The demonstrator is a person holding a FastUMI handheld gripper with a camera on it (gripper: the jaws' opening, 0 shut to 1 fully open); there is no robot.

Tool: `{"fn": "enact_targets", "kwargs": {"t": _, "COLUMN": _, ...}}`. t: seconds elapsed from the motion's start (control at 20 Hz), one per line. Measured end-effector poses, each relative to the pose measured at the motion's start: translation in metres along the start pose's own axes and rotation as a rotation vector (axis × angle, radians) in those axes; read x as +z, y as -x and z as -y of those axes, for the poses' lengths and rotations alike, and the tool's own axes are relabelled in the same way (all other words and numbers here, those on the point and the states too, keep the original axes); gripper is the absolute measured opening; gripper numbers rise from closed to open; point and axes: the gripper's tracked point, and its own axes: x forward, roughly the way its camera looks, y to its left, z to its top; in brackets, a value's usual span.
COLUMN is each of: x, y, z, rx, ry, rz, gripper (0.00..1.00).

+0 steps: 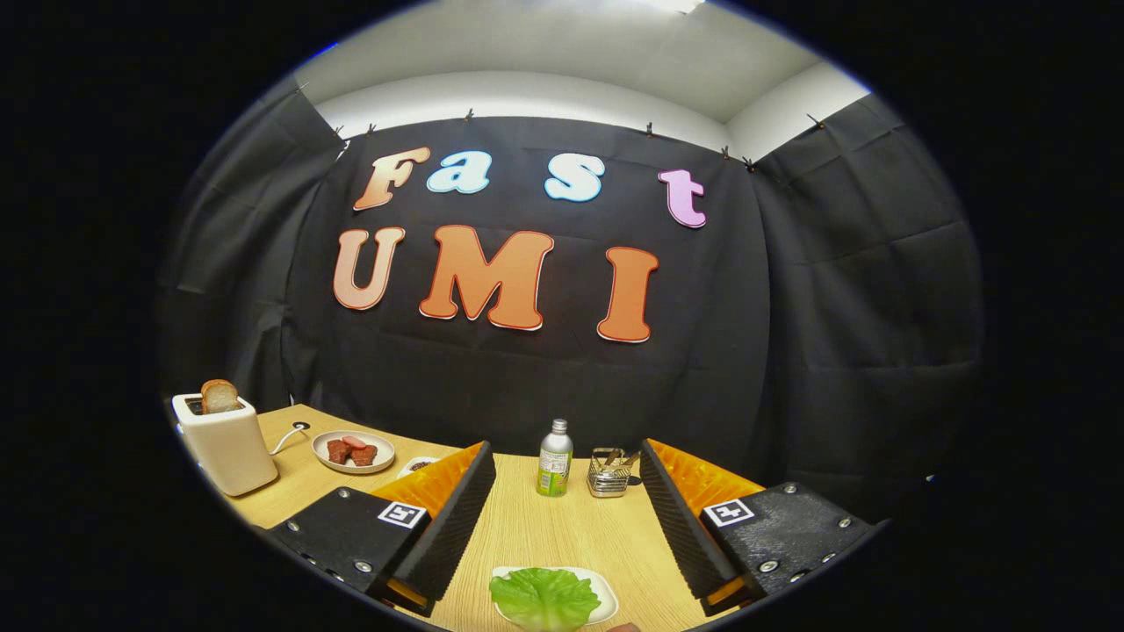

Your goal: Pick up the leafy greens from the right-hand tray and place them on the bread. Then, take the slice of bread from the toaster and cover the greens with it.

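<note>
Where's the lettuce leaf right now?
In the gripper view, the lettuce leaf lies on a white tray, low between the open gripper fingers, nearer than the bottle.

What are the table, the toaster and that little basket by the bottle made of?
The table looks like light wood or a wood-look laminate: pale grain lines, matte. The toaster seems cream plastic or painted metal, smooth, faintly glossy. The small basket appears to be shiny wire metal. The gripper is open, fingers apart above the lettuce leaf.

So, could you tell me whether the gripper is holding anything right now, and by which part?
Nothing is held. The gripper is open, fingers wide apart, with the greens lying on their tray between the fingertips, untouched.
</note>
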Motion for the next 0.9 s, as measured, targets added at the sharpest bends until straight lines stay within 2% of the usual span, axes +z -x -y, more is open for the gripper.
{"fn": "enact_targets", "kwargs": {"t": 0.5, "x": 0.002, "y": 0.004, "z": -0.007, "rx": 0.046, "ry": 0.006, "rz": 0.003, "gripper": 0.99}}
{"fn": "enact_targets", "kwargs": {"t": 0.9, "x": -0.061, "y": 0.004, "z": -0.025, "rx": 0.147, "ry": 0.004, "rz": -0.223, "gripper": 0.99}}
